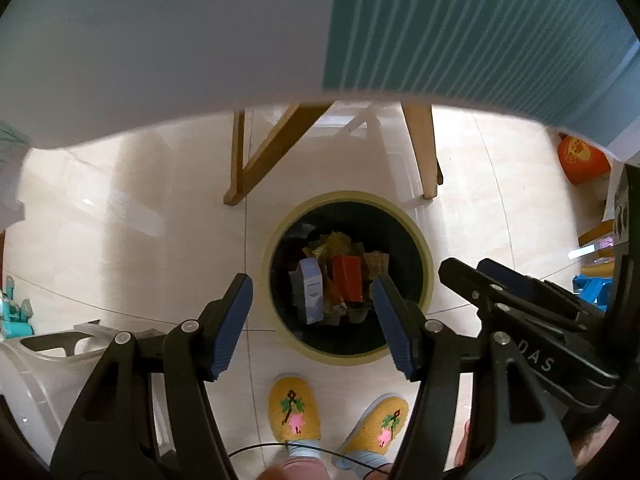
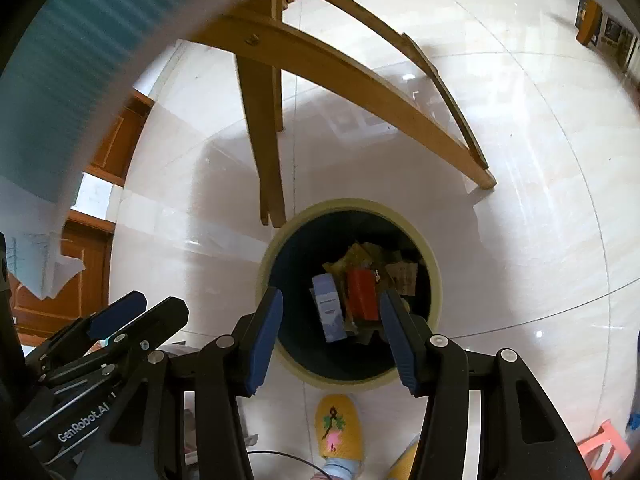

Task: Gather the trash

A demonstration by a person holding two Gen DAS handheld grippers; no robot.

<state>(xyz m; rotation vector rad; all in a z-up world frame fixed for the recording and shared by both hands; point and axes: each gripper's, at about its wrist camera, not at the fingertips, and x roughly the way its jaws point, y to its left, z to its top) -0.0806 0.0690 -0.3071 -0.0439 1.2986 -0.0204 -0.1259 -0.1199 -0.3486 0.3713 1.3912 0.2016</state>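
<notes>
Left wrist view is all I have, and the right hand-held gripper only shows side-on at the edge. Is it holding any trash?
Observer: No. In the right wrist view the right hand-held gripper has its jaws apart with nothing between them, above the open trash bin.
Operator: Okay. Is there anything on the floor beyond the bin that I am missing?
Observer: Yes, a coral plastic stool stands on the tiles at the lower right edge of that view, well clear of the bin.
</notes>
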